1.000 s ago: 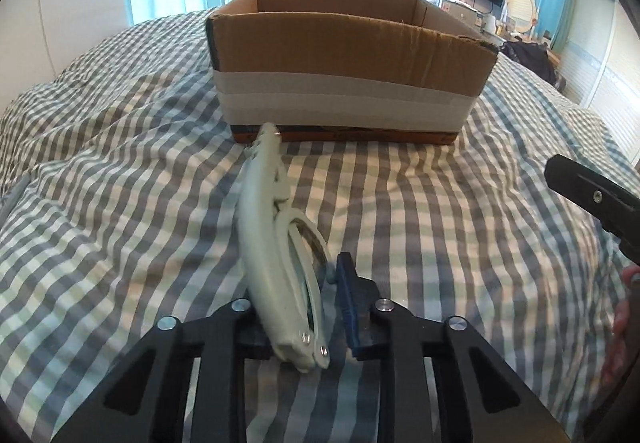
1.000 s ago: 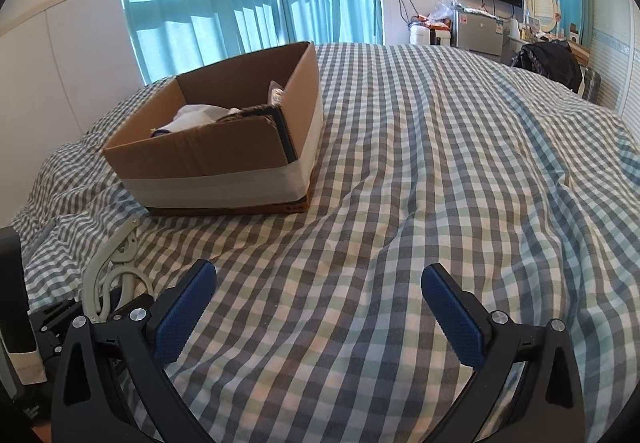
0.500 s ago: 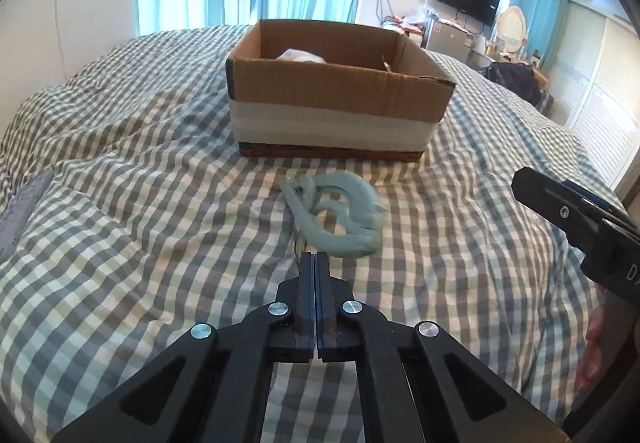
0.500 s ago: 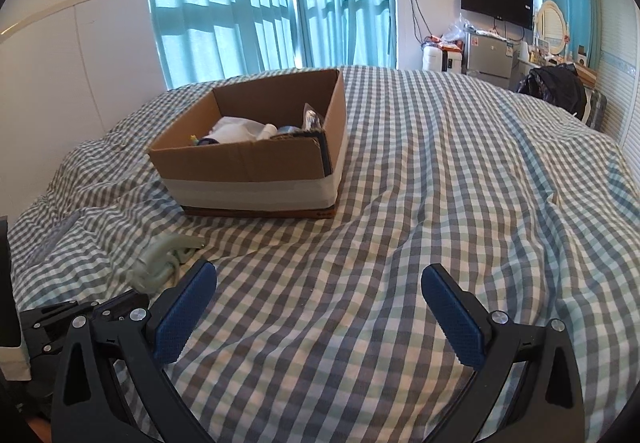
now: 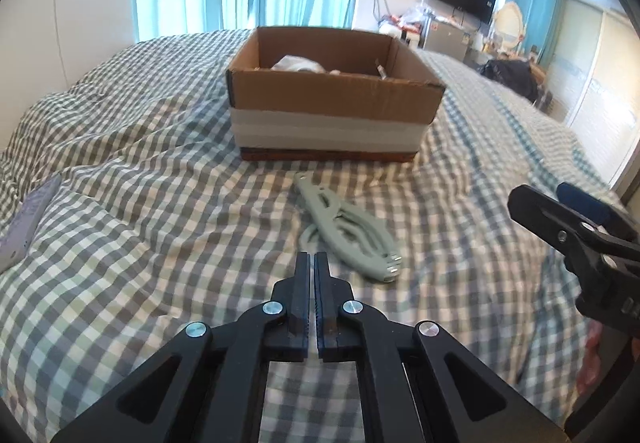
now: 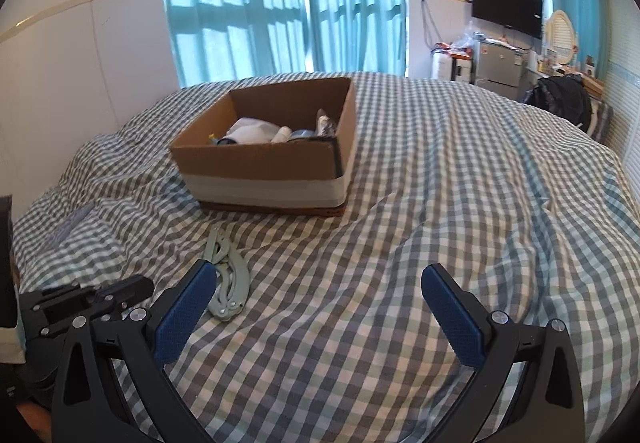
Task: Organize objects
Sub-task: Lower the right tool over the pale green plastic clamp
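Note:
A pale green folded plastic hanger lies flat on the checked bedcover between me and an open cardboard box. It also shows in the right wrist view, in front of the box. The box holds white cloth and several small items. My left gripper is shut and empty, just short of the hanger's near end. My right gripper is open and empty above the bedcover, to the right of the hanger.
The checked bedcover spreads to all sides. A grey remote-like object lies at the far left. Curtains, a wall television and a fridge stand beyond the bed. The right gripper shows at the left wrist view's right edge.
The hanger left my left gripper and dropped onto the bedcover in front of the box. My left gripper shut empty and pulled back and up. The right gripper rose too.

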Demonstrator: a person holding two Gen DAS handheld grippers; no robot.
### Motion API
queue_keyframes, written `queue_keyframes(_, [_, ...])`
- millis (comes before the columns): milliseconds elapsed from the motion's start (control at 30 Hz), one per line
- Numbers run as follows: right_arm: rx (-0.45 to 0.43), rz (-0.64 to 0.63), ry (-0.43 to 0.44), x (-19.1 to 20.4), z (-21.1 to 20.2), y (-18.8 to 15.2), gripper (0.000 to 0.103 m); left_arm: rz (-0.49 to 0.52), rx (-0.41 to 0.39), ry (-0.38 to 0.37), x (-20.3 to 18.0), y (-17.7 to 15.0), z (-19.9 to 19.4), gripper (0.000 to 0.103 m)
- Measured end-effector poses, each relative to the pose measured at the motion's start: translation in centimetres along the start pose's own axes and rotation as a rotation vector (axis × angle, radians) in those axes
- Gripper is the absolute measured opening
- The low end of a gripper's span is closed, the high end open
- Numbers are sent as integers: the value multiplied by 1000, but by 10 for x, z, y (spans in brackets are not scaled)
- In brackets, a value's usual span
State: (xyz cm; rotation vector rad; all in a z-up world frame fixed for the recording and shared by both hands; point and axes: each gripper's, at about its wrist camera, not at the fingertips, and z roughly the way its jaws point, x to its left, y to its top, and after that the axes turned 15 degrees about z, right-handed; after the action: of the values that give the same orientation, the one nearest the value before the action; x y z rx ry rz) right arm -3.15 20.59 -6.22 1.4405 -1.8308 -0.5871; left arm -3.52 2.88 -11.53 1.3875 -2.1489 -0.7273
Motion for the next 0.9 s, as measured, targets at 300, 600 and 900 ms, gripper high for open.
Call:
queue_keyframes(300, [115, -67, 57, 27, 52, -16, 103, -56, 41, 90, 47, -14, 24, 57])
queue_keyframes(600, [232, -111, 102, 62, 113, -26, 102, -140, 58, 110, 80, -16, 35, 66])
queue_keyframes(900, [266, -159, 78, 75, 131, -35, 55, -140, 85, 110, 83, -15, 43, 67])
